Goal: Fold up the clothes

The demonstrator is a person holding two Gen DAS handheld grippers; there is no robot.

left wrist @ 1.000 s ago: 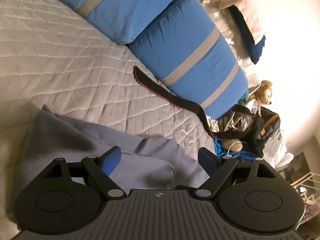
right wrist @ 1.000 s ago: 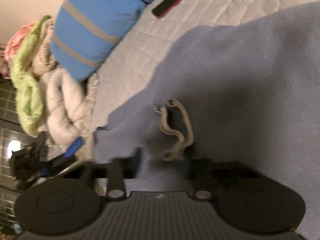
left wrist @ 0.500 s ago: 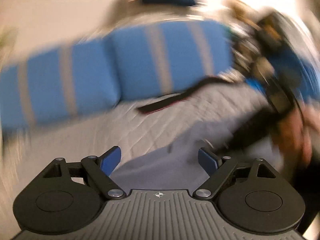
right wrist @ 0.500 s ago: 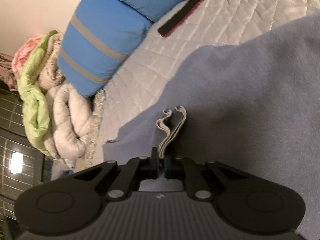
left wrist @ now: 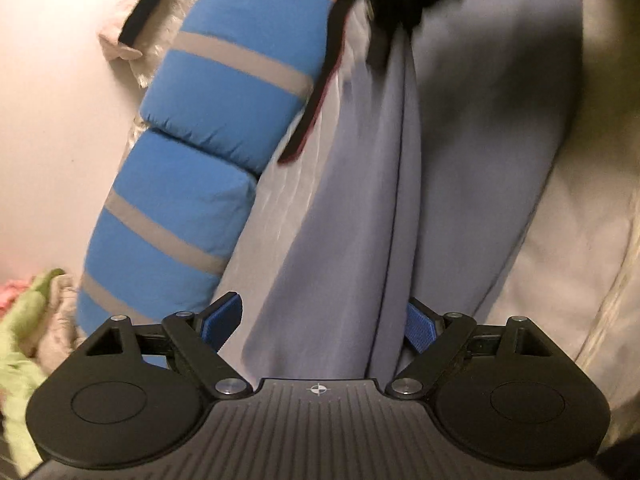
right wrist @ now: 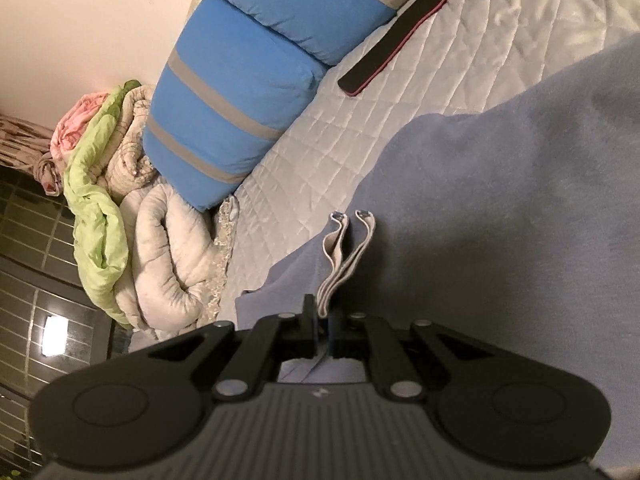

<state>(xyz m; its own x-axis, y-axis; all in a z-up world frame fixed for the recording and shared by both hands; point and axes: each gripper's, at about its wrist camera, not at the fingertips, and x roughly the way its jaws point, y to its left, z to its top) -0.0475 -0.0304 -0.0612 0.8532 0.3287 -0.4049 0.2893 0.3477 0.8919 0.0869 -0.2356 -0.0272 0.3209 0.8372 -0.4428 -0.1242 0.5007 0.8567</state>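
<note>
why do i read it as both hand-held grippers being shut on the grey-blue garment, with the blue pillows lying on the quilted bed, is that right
Not quite: only the right hand-held gripper is shut on the grey-blue garment. The left wrist view shows the left hand-held gripper open around it. The blue pillows do lie on the quilted bed.

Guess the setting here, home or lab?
Most likely a home bedroom: a quilted white bedspread, blue pillows with grey stripes along the wall, and rolled-up comforters piled beside them.
</note>
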